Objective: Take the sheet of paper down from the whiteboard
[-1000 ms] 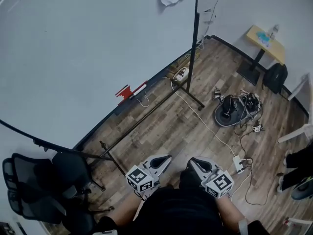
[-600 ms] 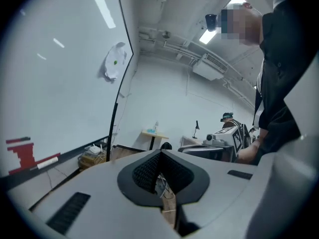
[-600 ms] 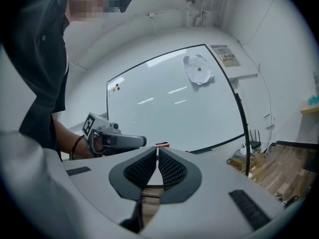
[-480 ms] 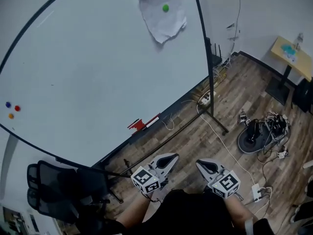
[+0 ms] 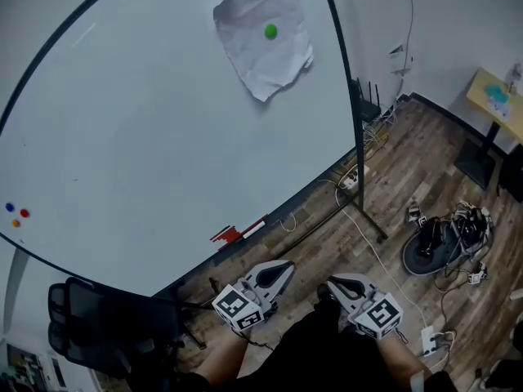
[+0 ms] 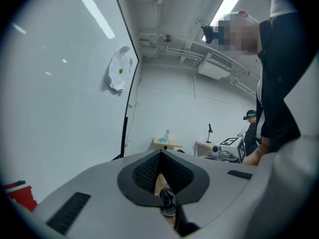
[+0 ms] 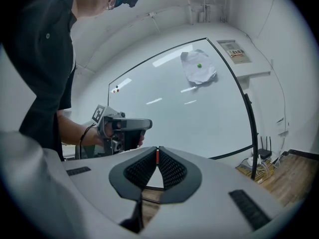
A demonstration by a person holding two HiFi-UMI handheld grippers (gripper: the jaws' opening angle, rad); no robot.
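Crumpled white paper [image 5: 260,37] pinned high on whiteboard [image 5: 147,137].

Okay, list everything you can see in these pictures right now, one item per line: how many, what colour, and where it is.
whiteboard: one, white with a black frame, left and middle of the head view
sheet of paper: one, white, crumpled, upper right of the whiteboard
green magnet: one, on the sheet
small magnets: three, blue, red and orange, near the board's left edge
red object: one, at the board's lower edge
floor: brown wood, right half
office chair: one, black, lower left
side table: one, yellow top, far right
cable tangle: one, black, on the floor at right
left tool: one, grey, shut, empty
right tool: one, grey, shut, empty
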